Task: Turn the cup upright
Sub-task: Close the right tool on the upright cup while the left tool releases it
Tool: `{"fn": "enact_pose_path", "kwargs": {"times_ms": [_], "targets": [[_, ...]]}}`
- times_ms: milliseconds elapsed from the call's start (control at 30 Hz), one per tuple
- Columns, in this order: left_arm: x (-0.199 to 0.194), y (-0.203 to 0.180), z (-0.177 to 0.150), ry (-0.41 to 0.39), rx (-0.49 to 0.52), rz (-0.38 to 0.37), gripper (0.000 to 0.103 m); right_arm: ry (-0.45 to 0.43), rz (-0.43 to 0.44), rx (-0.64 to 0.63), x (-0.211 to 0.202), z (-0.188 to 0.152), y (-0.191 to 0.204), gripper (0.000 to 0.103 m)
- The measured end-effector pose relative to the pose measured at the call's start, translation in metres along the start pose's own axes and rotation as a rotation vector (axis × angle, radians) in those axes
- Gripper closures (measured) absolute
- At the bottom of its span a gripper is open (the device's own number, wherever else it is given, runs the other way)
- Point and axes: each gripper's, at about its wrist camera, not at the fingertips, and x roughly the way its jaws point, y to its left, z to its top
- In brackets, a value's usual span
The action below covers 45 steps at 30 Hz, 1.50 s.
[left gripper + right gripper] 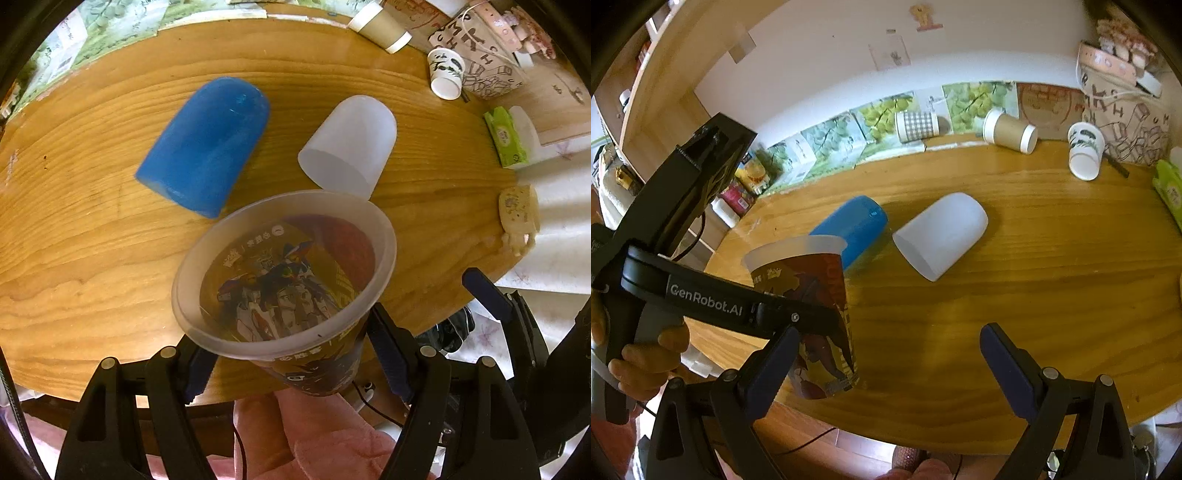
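My left gripper (291, 363) is shut on a printed plastic cup (284, 280) with robot artwork; the cup is mouth up and held above the round wooden table's near edge. The cup also shows in the right wrist view (809, 306), gripped by the left gripper (812, 325). My right gripper (886, 354) is open and empty, just right of the cup. A blue cup (207, 144) and a frosted white cup (349, 144) lie on their sides mid-table; both also show in the right wrist view, the blue cup (853, 225) and the white cup (940, 236).
The wooden table (1034, 295) holds a brown paper cup (1010, 131), a checked cup (916, 125) and a white printed cup (1084, 149) lying at the back. A patterned bag (1126, 122) and a green tissue pack (504, 136) sit at the right.
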Motion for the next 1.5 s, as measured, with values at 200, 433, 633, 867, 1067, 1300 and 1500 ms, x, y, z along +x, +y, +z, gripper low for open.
{"fn": "enact_pose_path", "kwargs": {"times_ms": [200,433,633,867,1067,1300,1500], "targets": [[0.015,-0.013,0.014,0.022,-0.008,0.017,0.025,0.053,0.026,-0.007,0.012,0.008,-0.025,0.004],[0.029,-0.023,0.026,0.029,-0.023,0.049,0.024,0.096,0.049,-0.013,0.020,0.015,-0.046,0.004],[0.038,-0.024,0.030,0.034,-0.035,0.057,0.024,0.119,0.057,-0.016,0.024,0.015,-0.057,0.004],[0.047,-0.025,0.034,0.037,-0.036,0.054,0.024,0.130,0.074,-0.019,0.025,0.015,-0.063,0.004],[0.045,-0.023,0.034,0.023,-0.038,0.029,0.023,0.135,0.073,-0.023,0.029,0.018,-0.064,0.004],[0.042,-0.012,0.036,0.018,-0.082,0.007,0.022,0.141,0.068,-0.024,0.029,0.017,-0.062,0.004],[0.032,-0.004,0.036,-0.037,-0.088,-0.008,0.022,0.147,0.061,-0.028,0.029,0.016,-0.059,0.004]]}}
